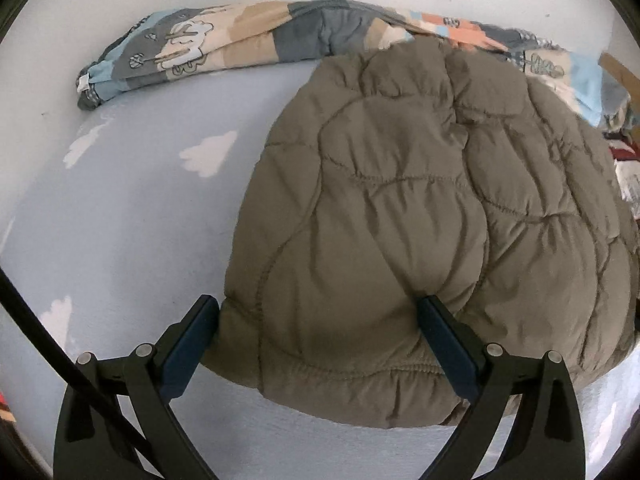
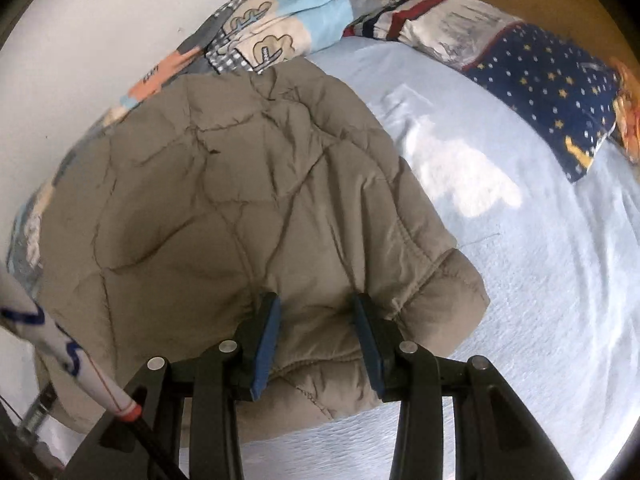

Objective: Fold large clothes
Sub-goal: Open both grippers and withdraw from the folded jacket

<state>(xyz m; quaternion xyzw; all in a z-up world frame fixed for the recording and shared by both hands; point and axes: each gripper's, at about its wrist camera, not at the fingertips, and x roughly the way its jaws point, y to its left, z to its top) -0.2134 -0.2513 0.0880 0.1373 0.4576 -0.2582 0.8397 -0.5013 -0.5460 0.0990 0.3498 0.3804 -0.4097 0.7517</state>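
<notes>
Olive-brown padded jacket (image 1: 420,220) lies folded on a pale blue bed (image 1: 132,220).
Left hand-held gripper (image 1: 320,308) spans its near edge, jaws wide; right hand-held gripper (image 2: 316,304) pinches that edge, likely for another fold.

A quilted olive-brown jacket (image 2: 224,216) lies spread on a pale blue bedsheet (image 2: 520,280), its near hem bunched between the blue-padded fingers (image 2: 266,344) of the right gripper (image 2: 316,308). The jaws stand partly apart with the padded fabric swelling up between them; both pads touch the cloth. Beyond the tongs' tips, past the jacket's far edge, a patchwork cartoon-print quilt (image 2: 272,24) is heaped against a white wall (image 2: 92,28). Far right of the tongs rests a navy star-patterned pillow (image 2: 548,92). At the tongs' left, a white cable sleeve with blue markings (image 2: 52,332) crosses the frame.
</notes>
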